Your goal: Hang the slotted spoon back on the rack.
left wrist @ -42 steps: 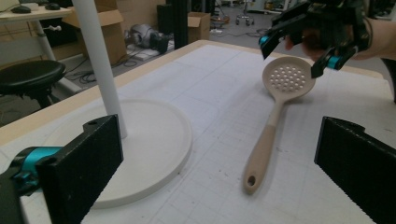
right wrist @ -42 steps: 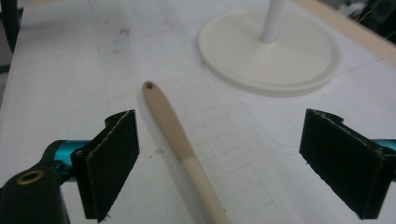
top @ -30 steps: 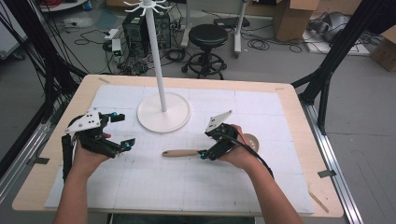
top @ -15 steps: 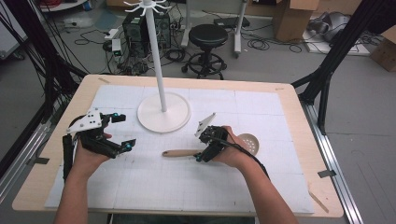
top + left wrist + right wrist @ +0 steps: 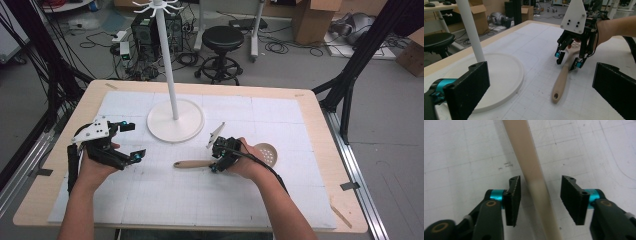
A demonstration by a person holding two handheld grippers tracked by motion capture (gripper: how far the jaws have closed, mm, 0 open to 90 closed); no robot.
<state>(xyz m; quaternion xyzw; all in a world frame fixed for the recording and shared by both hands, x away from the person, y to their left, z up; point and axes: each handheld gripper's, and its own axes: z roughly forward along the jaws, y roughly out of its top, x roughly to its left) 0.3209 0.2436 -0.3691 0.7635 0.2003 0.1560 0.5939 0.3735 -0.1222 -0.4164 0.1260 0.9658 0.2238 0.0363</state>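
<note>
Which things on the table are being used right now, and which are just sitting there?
In use:
- wooden slotted spoon, lying flat
- right hand-held gripper, jaws just closing around the spoon's handle, pads not yet pressing

Just sitting there:
- white stand, with a round base and tall pole
- left hand-held gripper, open, holding nothing
- white mat

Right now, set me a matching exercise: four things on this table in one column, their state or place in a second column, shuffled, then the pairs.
Things:
1. wooden slotted spoon
2. white stand
3. left gripper
4. right gripper

States or places:
A. upright on a round base toward the far side of the mat
B. jaws wide apart, nothing between them
C. lying flat, handle pointing toward the left gripper
D. lowered over the handle, jaws on either side, just been closing, gaps on both sides

Pairs: 1-C, 2-A, 3-B, 4-D
</note>
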